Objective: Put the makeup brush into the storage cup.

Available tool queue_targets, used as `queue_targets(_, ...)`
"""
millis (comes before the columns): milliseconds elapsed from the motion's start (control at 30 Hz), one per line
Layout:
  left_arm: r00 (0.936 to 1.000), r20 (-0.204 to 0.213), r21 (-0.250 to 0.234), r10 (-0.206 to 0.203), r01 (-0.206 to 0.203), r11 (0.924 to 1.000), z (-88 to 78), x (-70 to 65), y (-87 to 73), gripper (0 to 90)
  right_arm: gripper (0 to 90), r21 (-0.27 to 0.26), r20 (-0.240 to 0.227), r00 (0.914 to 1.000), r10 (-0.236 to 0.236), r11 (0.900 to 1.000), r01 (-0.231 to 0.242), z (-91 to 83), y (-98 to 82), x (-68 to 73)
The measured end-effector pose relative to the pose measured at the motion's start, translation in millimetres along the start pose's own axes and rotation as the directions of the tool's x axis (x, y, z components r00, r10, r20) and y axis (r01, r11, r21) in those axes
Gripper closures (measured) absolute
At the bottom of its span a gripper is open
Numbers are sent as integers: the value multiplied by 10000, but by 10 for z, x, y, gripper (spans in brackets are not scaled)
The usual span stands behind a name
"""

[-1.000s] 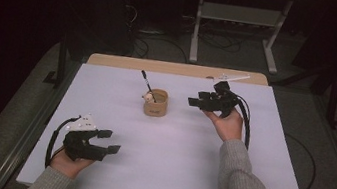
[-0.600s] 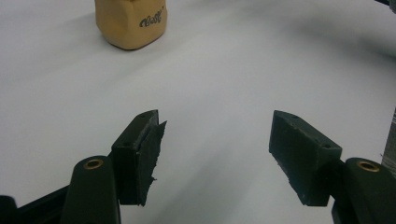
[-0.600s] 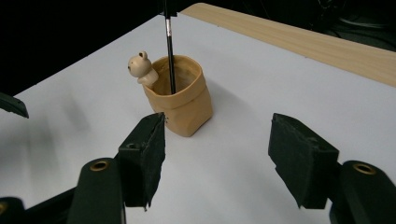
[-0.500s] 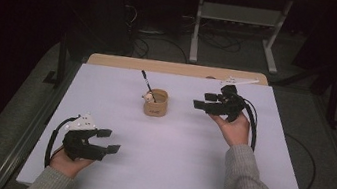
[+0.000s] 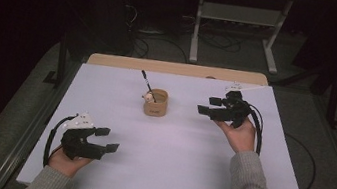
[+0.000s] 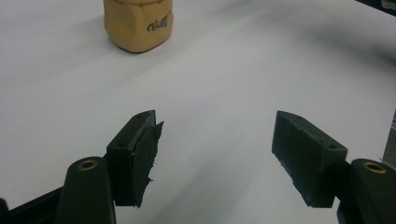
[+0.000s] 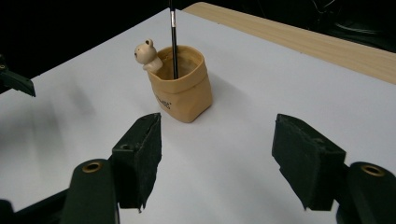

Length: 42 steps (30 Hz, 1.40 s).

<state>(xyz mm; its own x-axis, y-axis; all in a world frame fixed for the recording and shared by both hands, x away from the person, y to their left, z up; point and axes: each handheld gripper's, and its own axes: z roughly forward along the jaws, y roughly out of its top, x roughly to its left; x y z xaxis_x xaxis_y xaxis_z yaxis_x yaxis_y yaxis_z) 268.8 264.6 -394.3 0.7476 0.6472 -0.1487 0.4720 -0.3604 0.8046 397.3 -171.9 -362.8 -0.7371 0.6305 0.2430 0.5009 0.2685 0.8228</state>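
Observation:
A tan bag-shaped cup (image 5: 156,104) stands upright at the middle back of the white table, with a small bear figure (image 7: 146,53) on its rim and a black pen (image 5: 147,82) standing in it. My left gripper (image 5: 108,139) rests near the front left, pointing right, open and empty; its own view shows the cup (image 6: 137,23) far ahead of its jaws (image 6: 215,140). My right gripper (image 5: 209,105) hovers to the right of the cup, pointing at it, open, with the cup (image 7: 184,86) ahead of its fingertips (image 7: 217,144). Both pairs of jaws have just been opening, with nothing between them.
The white tabletop (image 5: 171,165) has a wooden strip (image 5: 175,69) along its far edge. Beyond it, a metal stand (image 5: 239,14) and cables lie on the dark floor. Metal rails run along both sides of the table.
My right gripper has drifted a little to the right, away from the cup, and its jaws stand wider. The left hand has stayed in place.

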Motion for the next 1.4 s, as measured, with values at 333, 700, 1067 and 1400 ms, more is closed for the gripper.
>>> queue_targets(333,9999,28,-32,107,-107,9999,19,6,-1,295,322,-97,61,10000,46,9999,-46,-113,-99,0)
queue_targets(700,9999,29,30,100,-101,9999,11,14,-2,292,311,104,23,9999,151,9998,-151,-182,-204,3)
queue_targets(1067,10000,71,49,67,-68,10000,23,7,-2,279,300,247,0,10000,96,9996,-96,-215,-311,46)
queue_targets(1400,10000,88,61,-40,40,10000,32,-7,-5,276,298,142,-64,9999,125,9998,-124,-250,-420,85)
